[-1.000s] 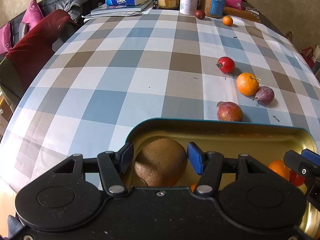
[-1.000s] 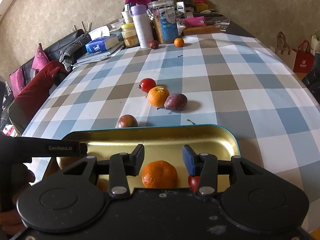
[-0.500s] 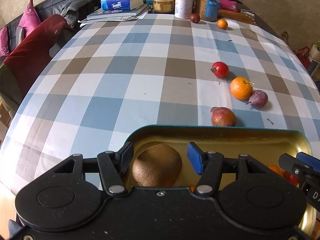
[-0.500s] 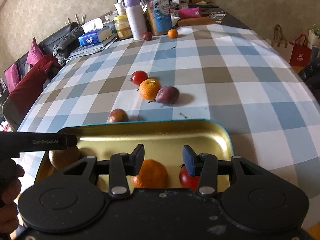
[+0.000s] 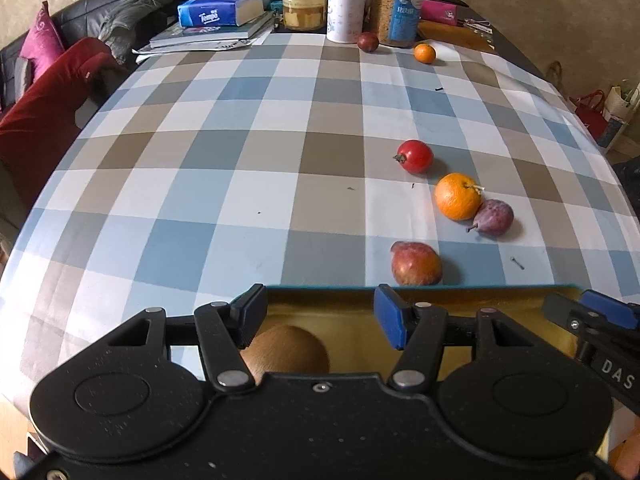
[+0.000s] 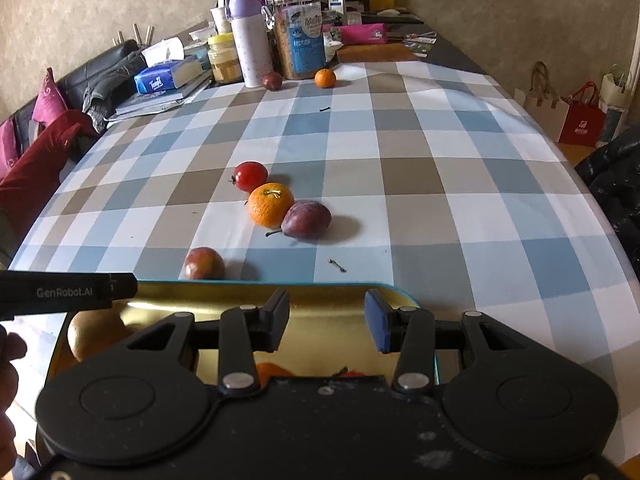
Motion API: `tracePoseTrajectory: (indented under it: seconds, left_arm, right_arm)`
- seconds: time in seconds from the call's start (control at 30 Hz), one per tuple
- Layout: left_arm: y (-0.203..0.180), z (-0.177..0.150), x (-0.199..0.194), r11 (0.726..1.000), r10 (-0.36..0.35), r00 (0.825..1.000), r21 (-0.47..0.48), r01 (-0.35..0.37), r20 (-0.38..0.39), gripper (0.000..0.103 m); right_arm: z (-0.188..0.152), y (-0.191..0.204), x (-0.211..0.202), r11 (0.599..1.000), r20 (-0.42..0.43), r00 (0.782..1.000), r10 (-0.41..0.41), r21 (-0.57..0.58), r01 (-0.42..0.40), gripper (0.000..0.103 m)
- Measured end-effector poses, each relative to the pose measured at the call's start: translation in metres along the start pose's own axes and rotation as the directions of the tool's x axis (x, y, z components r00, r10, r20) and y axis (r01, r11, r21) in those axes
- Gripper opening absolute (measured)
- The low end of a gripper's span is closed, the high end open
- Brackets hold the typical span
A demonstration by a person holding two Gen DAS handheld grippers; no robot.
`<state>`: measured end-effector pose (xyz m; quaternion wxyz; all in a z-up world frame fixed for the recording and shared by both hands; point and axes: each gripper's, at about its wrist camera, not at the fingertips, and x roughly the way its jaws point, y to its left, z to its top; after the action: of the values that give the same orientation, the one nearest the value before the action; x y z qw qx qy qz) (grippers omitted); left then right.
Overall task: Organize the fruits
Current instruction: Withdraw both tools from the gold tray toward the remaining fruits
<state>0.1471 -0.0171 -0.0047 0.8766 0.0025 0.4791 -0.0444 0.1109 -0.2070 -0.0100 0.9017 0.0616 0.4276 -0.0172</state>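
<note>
A gold tray (image 5: 344, 312) (image 6: 320, 300) lies at the table's near edge. In it lie a brown kiwi (image 5: 286, 350) (image 6: 94, 334), an orange (image 6: 272, 369) and a tomato, both mostly hidden. My left gripper (image 5: 320, 318) is open and empty above the tray. My right gripper (image 6: 326, 320) is open and empty above the tray's right part. Beyond the tray lie a reddish fruit (image 5: 416, 263) (image 6: 204, 263), an orange (image 5: 457, 196) (image 6: 271, 205), a purple plum (image 5: 494, 217) (image 6: 306, 219) and a red tomato (image 5: 415, 156) (image 6: 251, 175).
At the far end stand a bottle (image 6: 252, 52), jars (image 6: 300, 36), a tissue box (image 5: 218, 10) and books, with a dark fruit (image 6: 272, 81) and a small orange (image 6: 325, 78) beside them. A sofa with red cushions (image 5: 44, 108) lies left. Bags (image 6: 580, 118) stand right.
Both grippers have drawn back and up from the tray; the kiwi, orange and tomato in it now show lower and mostly hidden. Both jaws stay open.
</note>
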Motion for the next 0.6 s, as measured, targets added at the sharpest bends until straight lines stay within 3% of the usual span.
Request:
tracePoseTrajectory:
  seconds: [0.43,0.6]
  left_arm:
    - [-0.012,0.033,0.03,1.0,0.011,0.998,-0.013,-0.012,-0.055,0.063]
    - [-0.015,0.039,0.041,1.0,-0.01,0.996,-0.02,0.008,-0.086,0.063]
  right_arm:
    - [0.052,-0.01,0.046,0.989,-0.135,0.989,0.059,0.14,-0.04,0.045]
    - [0.069,-0.017,0.065,0.978,-0.152,0.988,0.032,0.208,0.0,0.045]
